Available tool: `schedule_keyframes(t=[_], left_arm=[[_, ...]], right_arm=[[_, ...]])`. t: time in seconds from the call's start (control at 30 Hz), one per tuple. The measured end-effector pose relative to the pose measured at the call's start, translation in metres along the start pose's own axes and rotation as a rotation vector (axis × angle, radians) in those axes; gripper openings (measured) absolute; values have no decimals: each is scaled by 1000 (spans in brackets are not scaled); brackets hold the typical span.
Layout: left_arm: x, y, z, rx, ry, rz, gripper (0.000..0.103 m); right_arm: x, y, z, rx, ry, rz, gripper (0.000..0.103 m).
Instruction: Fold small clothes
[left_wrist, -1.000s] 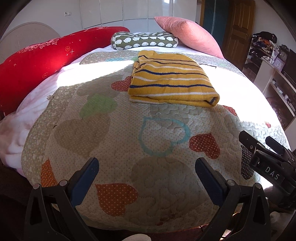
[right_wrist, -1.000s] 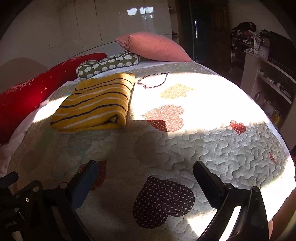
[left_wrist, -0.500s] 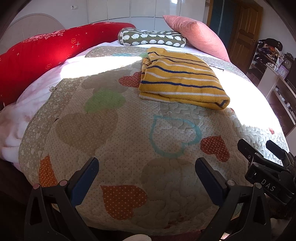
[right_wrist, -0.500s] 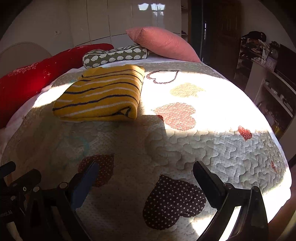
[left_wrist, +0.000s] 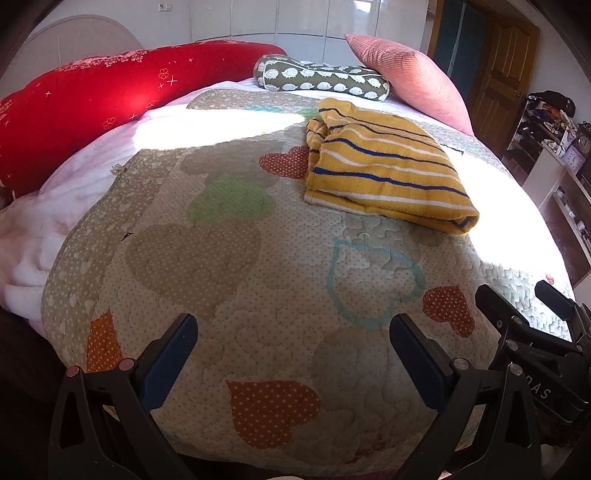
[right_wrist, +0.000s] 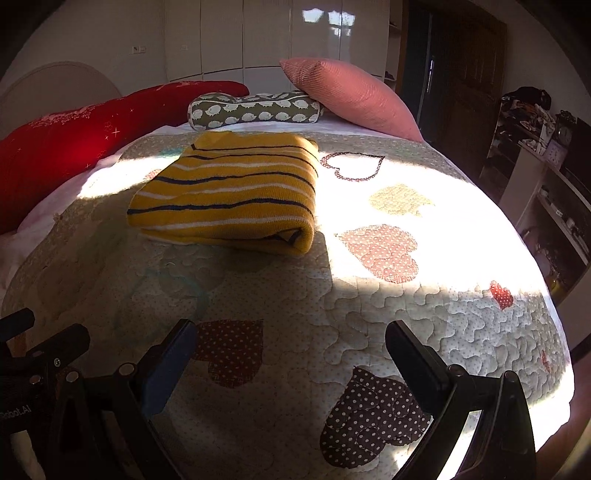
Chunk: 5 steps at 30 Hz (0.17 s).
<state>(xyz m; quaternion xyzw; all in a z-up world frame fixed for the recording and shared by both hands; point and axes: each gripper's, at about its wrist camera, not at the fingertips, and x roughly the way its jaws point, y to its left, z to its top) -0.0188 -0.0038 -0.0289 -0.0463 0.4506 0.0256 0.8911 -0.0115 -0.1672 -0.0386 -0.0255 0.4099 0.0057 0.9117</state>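
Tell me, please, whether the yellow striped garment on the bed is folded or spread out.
Folded: the yellow striped garment lies as a compact stack with a rolled fold edge and layers showing, on the quilt.

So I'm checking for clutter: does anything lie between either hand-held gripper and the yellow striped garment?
Nothing visible does. Only bare heart-patterned quilt lies between the left hand-held gripper, the right hand-held gripper and the yellow striped garment.

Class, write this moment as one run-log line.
yellow striped garment: folded, on quilt | left gripper: open, empty | right gripper: open, empty
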Motion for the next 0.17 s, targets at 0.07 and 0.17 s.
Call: schedule_keyframes(t=[0.07,0.17], left_arm=[[-2,-1,-1,5,-6,10,103],[-3,-7,-2,29,-8,14,103]], right_arm=[[1,4,2,-9,1,2,103],[4,8,3,-23,9,7,103]])
